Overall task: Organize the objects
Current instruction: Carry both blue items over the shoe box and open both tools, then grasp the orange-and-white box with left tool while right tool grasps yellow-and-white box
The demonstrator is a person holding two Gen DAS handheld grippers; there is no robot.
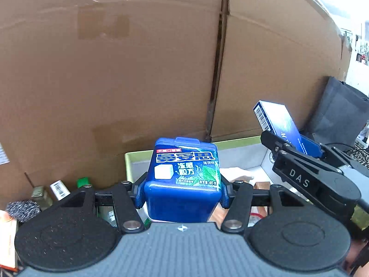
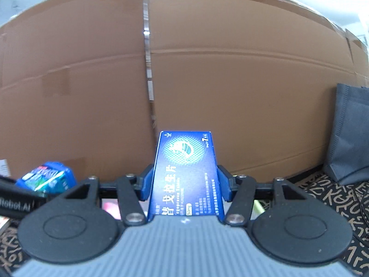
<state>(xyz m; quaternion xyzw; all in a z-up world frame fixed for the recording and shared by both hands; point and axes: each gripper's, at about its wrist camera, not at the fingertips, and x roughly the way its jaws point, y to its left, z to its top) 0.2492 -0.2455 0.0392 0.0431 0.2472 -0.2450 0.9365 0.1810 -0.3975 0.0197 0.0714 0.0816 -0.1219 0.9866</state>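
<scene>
My left gripper (image 1: 182,191) is shut on a blue square gum tub (image 1: 184,180) with a mint label and holds it above a green-rimmed grey tray (image 1: 138,159). My right gripper (image 2: 184,184) is shut on a flat blue medicine box (image 2: 186,173), held up in front of the cardboard. The right gripper with its box (image 1: 281,124) shows at the right of the left wrist view, over the tray's right part. The gum tub (image 2: 46,180) shows at the left of the right wrist view.
A big cardboard box wall (image 1: 138,69) fills the back. A grey fabric bag (image 2: 350,138) stands at the right on a patterned black cloth (image 2: 322,189). Small bottles (image 1: 57,189) and a grey scrubber (image 1: 22,210) lie left of the tray. White and copper items lie in the tray (image 1: 239,175).
</scene>
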